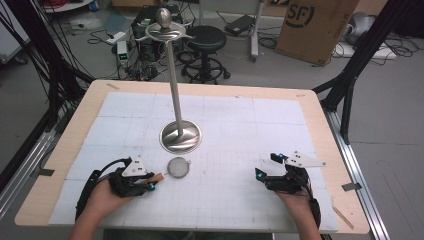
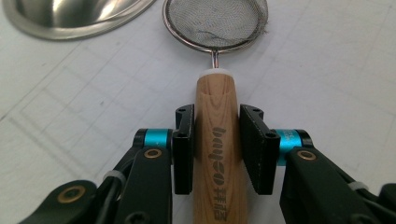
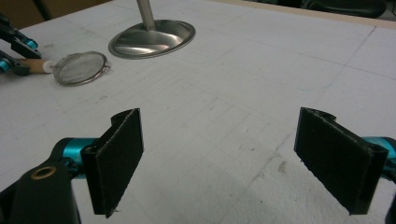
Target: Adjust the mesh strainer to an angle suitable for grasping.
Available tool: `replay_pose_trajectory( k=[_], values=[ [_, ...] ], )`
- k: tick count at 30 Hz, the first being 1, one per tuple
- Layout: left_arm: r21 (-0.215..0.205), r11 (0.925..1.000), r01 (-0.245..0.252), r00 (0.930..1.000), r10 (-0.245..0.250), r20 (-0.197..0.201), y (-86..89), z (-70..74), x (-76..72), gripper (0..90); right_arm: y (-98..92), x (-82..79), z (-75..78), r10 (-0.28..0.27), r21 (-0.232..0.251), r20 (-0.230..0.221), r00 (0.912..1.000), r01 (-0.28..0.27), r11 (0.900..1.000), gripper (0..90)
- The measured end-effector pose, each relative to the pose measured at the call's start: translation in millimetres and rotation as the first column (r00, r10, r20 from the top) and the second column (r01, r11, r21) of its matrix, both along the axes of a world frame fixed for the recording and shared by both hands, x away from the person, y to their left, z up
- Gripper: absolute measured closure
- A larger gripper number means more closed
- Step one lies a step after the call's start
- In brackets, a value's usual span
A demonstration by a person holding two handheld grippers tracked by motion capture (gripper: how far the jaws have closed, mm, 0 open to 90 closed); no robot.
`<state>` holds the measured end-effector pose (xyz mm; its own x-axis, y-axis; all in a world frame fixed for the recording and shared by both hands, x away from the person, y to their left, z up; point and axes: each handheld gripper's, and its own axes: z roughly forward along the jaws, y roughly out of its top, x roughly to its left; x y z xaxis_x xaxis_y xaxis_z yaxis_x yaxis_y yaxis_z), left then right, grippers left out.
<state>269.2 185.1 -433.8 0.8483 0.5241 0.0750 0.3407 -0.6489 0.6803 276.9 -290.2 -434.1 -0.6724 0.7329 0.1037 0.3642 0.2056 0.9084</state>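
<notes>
We start with the worktop (image 1: 320,125), covered by a white gridded sheet. Near its middle stands the steel stand (image 1: 180,136): a round base, a tall post, and curved hooks under a knob at the top. Just beside the base, at about five o'clock from it, lies the strainer (image 1: 178,167), mesh bowl flat on the sheet, its wooden handle (image 1: 157,177) running off toward eight o'clock.

Our left tool (image 1: 148,183) sits at seven o'clock of the worktop and is clamped on that handle: in the left gripper view both pads (image 2: 184,149) press the handle's sides some way back from the white collar, with the mesh ahead at twelve o'clock and the stand's base at eleven. Our right tool (image 1: 259,166) rests at five o'clock of the worktop, jaws wide apart and holding nothing; its own view looks across bare sheet toward the strainer and base at ten o'clock.

We judge the grasp step done and the lift not yet begun, since the mesh lies on the sheet. The small loop on the rim opposite the handle suggests to us that the strainer is meant for a hook on the stand. The next move would then call for raising it level, carrying it up beside the post, and turning the wrist so the loop meets a hook without knocking the stand. The right tool could steady the base.
</notes>
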Motion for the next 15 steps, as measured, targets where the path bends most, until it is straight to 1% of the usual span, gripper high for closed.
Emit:
replay_pose_trajectory(
  k=[1, 2, 7, 8, 9, 10, 12, 13, 15],
  values=[
    [0.0, 1.0, 0.0, 1.0, 0.0, 0.0, 0.0, 0.0, 0.0, 67.4, 0.3, -0.1, 0.0, -0.001, 0.001, -0.002, 1.0, 0.001, 1.0, 14.7],
    [0.001, 0.9999, 0.013, 0.9999, -0.013, 0.0, -8.0, 0.2, 0.7, 67.4, 0.3, -0.1, 0.0, -0.001, 0.001, 0.0, 1.0, 0.001, 1.0, 14.7],
    [0.026, 0.9976, 0.065, 0.9979, -0.065, -0.001, -32.9, 2.6, 4.0, 67.5, -0.2, 0.0, 1.2, -0.003, 0.013, 0.005, 1.0, 0.003, 1.0, 14.7],
    [0.026, 0.9976, 0.065, 0.9979, -0.065, -0.001, -32.9, 2.6, 4.0, 67.5, -0.8, 0.0, 1.4, -0.005, 0.015, 0.003, 1.0, 0.005, 1.0, 14.7],
    [0.029, 0.9968, 0.074, 0.9972, -0.074, 0.006, -43.3, 2.0, 5.0, 67.6, -1.2, 0.2, 1.3, -0.008, 0.019, 0.001, 1.0, 0.008, 1.0, 14.7],
    [0.036, 0.996, 0.082, 0.9965, -0.083, 0.009, -47.4, 2.2, 5.7, 67.6, -1.8, 0.3, 1.3, -0.01, 0.023, 0.002, 0.9999, 0.01, 1.0, 14.7],
    [0.035, 0.9949, 0.095, 0.9954, -0.095, 0.01, -54.5, 2.2, 6.6, 67.6, -2.2, 0.2, 1.5, -0.009, 0.025, 0.003, 1.0, 0.009, 1.0, 14.7],
    [0.035, 0.9949, 0.095, 0.9954, -0.095, 0.01, -54.5, 2.2, 6.6, 67.6, -2.3, 0.4, 1.4, -0.008, 0.024, 0.005, 1.0, 0.008, 1.0, 14.7],
    [0.037, 0.9941, 0.102, 0.9946, -0.103, 0.01, -62.5, 2.2, 7.1, 67.6, -2.0, 0.5, 1.3, -0.008, 0.024, 0.0, 1.0, 0.008, 1.0, 14.7]
  ],
)
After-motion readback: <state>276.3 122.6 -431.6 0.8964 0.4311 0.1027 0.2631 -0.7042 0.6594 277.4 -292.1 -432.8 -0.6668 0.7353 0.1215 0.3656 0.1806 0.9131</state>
